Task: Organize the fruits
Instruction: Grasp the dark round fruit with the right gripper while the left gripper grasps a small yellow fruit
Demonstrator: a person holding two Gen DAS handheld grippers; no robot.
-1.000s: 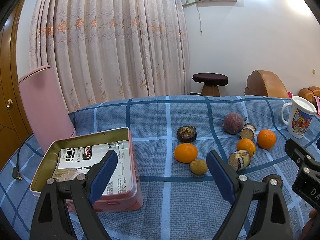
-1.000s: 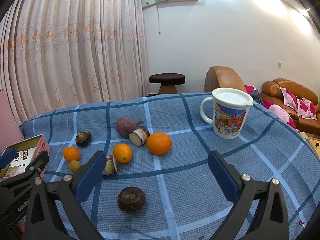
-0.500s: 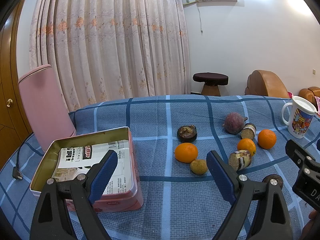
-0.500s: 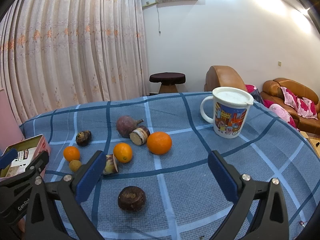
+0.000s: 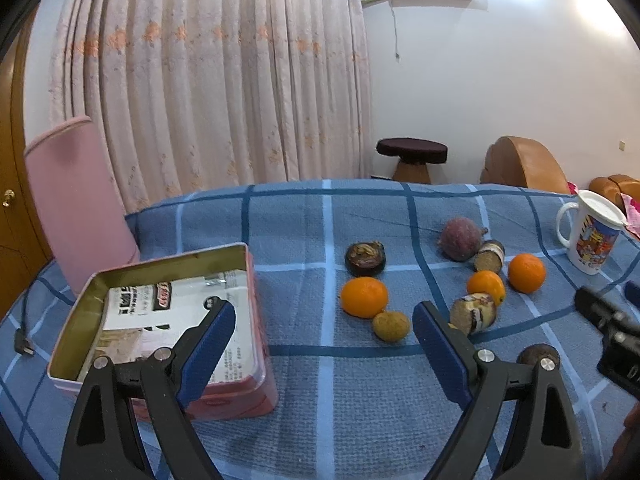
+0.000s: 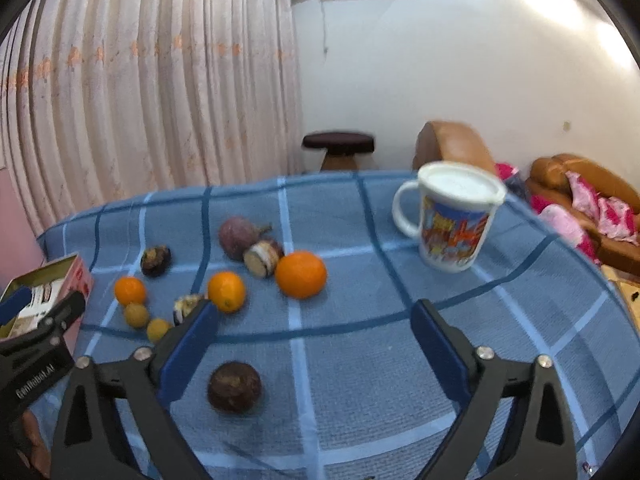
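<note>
Fruit lies scattered on the blue checked cloth (image 5: 328, 400): three oranges (image 6: 301, 275), (image 6: 226, 291), (image 6: 130, 290), small yellow fruits (image 6: 137, 315), a mangosteen (image 5: 365, 258), a purple fruit (image 5: 461, 233), cut pieces (image 5: 474, 314) and a dark round fruit (image 6: 234, 388). My left gripper (image 5: 324, 344) is open and holds nothing, with the open tin box (image 5: 100, 280) at its left finger. My right gripper (image 6: 312, 348) is closing its jaws. The dark round fruit lies between them near the left finger, untouched.
A lidded printed mug (image 6: 456, 220) stands at the cloth's far right. A pink chair back (image 5: 76, 200) rises behind the tin, which holds printed paper. Curtains, a stool (image 5: 412, 156) and sofas lie beyond the table's far edge.
The right wrist view has blurred and shifted. The dark fruit now sits nearer its left finger, and the right jaws stand slightly narrower. The left gripper has not moved.
</note>
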